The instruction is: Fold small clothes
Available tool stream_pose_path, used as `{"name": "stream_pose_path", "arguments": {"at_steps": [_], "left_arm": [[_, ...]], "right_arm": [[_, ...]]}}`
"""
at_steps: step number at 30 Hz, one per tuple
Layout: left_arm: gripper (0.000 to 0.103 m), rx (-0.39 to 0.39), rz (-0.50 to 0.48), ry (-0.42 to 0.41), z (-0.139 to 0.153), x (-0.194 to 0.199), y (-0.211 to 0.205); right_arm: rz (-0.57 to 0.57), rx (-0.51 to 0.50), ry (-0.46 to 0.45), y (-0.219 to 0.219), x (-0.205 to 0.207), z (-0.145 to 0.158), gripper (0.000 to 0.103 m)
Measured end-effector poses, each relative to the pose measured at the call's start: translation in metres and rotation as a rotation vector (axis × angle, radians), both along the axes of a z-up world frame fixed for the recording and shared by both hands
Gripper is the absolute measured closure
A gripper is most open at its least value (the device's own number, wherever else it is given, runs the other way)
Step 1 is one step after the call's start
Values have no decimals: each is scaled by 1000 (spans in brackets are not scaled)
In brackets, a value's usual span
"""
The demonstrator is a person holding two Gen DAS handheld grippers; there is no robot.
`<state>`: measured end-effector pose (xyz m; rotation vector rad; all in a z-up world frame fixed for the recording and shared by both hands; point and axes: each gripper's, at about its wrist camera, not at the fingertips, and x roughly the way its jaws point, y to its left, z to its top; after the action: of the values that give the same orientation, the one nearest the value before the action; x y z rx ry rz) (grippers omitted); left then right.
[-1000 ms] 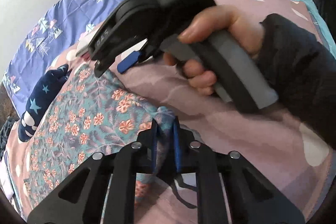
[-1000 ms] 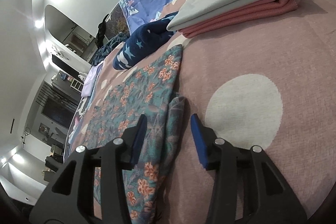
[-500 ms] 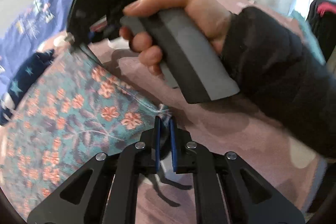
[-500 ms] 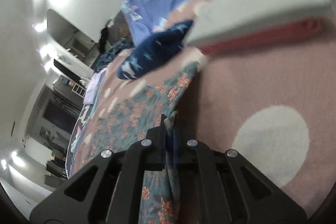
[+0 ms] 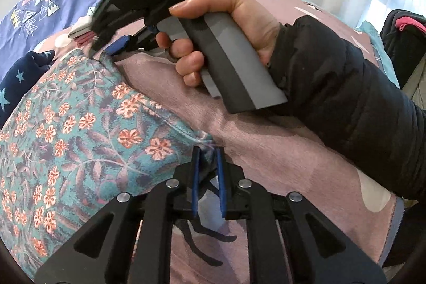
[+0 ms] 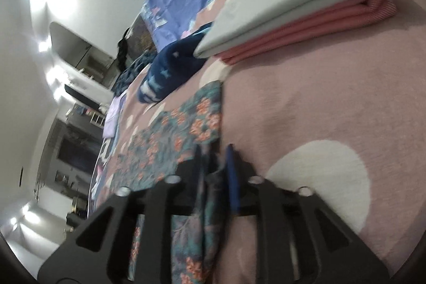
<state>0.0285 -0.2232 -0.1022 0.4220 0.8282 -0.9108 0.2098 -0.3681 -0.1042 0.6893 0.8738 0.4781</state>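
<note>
Both grippers sit on 1 floral garment [image 5: 80,129] spread flat on the pink bedspread [image 5: 279,151]: left gripper [image 5: 207,172] clenches its near corner, right gripper [image 6: 215,172] is opening around its edge. Bare bedspread lies alongside; folded stack [image 6: 293,25] well apart.

No words, brand names, numbers or signs can be read in either wrist view. The black and grey plastic handheld gripper [image 5: 117,47] carries no legible marking, and the blue quilted cover [image 5: 48,1] behind it shows only printed triangle tree shapes, not lettering.
</note>
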Motion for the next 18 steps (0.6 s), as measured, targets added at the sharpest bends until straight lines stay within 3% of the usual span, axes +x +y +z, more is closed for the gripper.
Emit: {"name": "stream_pose_path", "arguments": {"at_steps": [3, 4, 5, 6, 8, 12, 13, 15, 18], "left_arm": [[86, -14, -11, 17, -3, 5, 3], [84, -21, -15, 26, -3, 6, 4], [83, -24, -16, 32, -5, 8, 4], [82, -27, -17, 41, -5, 10, 5], [82, -26, -18, 41, -6, 13, 6], [81, -2, -15, 11, -8, 8, 2], [81, 2, -13, 9, -8, 7, 1], [81, 9, -10, 7, -9, 8, -1], [81, 18, -13, -12, -8, 4, -3]], "right_arm": [[69, -68, -38, 15, -1, 7, 49], [81, -114, -48, 24, -1, 9, 49], [80, -191, -57, 34, -1, 12, 64], [61, -242, -54, 38, 1, 13, 98], [26, -249, -52, 39, 2, 13, 99], [-5, -267, -141, 35, -6, 24, 99], [-4, -296, -127, 37, -2, 18, 99], [-1, -249, -37, 29, 14, -2, 100], [-22, -195, -51, 21, 13, -1, 100]]}}
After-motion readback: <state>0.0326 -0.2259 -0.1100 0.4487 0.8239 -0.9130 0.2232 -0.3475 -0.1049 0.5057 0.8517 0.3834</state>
